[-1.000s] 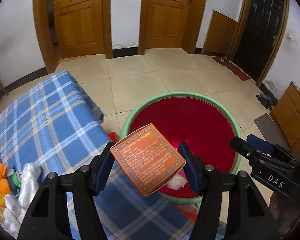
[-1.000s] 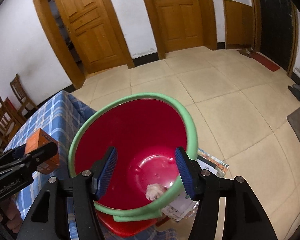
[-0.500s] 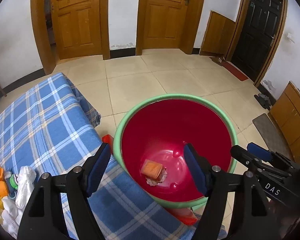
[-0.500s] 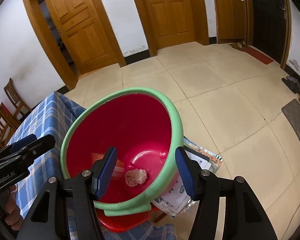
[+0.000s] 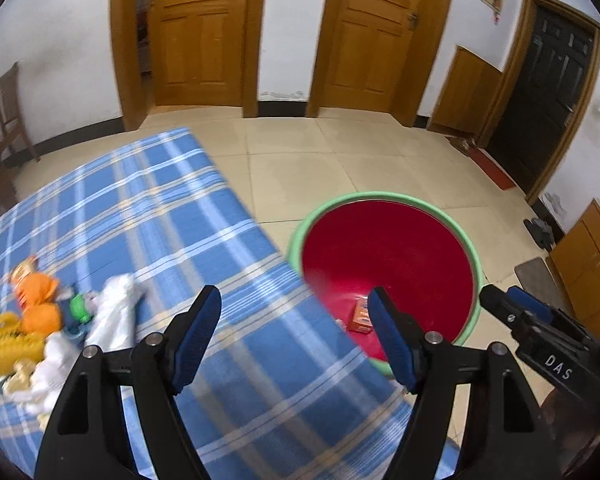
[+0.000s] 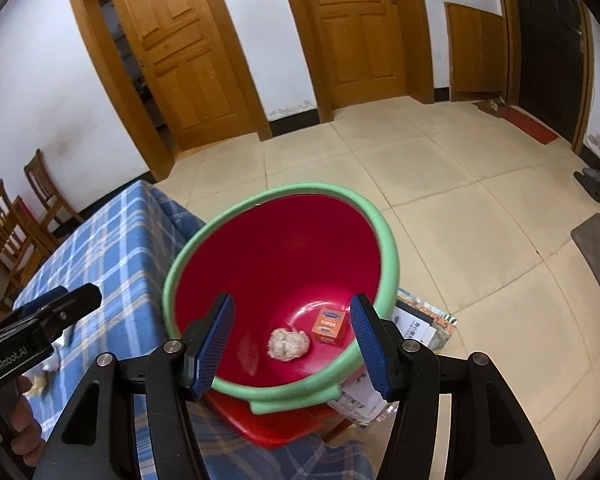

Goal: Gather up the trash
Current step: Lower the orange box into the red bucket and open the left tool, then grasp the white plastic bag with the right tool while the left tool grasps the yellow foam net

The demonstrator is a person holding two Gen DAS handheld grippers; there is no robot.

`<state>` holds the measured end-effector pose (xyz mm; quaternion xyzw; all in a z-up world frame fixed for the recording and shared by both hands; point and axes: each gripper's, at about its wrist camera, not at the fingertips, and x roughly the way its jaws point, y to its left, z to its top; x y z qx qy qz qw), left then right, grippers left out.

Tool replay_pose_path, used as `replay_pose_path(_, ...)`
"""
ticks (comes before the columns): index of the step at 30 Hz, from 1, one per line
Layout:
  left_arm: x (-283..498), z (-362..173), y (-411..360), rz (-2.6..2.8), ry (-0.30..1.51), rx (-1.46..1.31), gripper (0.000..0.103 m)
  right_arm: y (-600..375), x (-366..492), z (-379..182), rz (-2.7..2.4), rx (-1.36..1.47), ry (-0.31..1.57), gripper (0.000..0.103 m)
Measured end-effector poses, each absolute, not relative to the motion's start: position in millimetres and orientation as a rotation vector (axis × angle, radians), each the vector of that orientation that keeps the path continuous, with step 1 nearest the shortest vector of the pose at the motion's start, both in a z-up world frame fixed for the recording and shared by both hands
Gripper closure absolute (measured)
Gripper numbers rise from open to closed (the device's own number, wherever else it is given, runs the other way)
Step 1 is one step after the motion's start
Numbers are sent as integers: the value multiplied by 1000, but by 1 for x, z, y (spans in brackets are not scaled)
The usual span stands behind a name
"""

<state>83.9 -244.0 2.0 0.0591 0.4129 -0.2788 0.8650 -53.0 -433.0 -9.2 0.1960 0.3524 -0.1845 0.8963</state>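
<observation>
A red bucket with a green rim [image 5: 380, 198] [image 6: 388, 252] stands beside the table. Inside it lie an orange box [image 6: 331, 325] [image 5: 361, 316] and a crumpled white tissue [image 6: 288, 343]. My left gripper [image 5: 296, 336] is open and empty above the blue plaid tablecloth [image 5: 140, 220], left of the bucket. My right gripper [image 6: 292, 338] is open and empty over the bucket's near rim. More trash lies at the table's left: white wrappers [image 5: 112, 316], orange pieces [image 5: 36, 296] and yellow netting [image 5: 4, 344].
Papers [image 6: 416, 328] lie on the tiled floor right of the bucket. Wooden chairs [image 6: 20, 216] stand left of the table. Wooden doors [image 5: 196, 32] line the far wall, a dark door [image 5: 556, 80] at right.
The left gripper opened and dropped the orange box into the bucket. It then swung left over the table, bringing the trash pile into view. The right gripper stayed over the bucket.
</observation>
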Motion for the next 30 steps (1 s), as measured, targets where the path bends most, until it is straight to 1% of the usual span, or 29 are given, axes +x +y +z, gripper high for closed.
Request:
replay_pose_path(15,73,16,-150,-415,842,52,28,-375,-46,10,-257,346,712,41)
replay_pose_path(30,87,10,-41,-187,842,-48,26,-317,-19,4,-127,300,775,39)
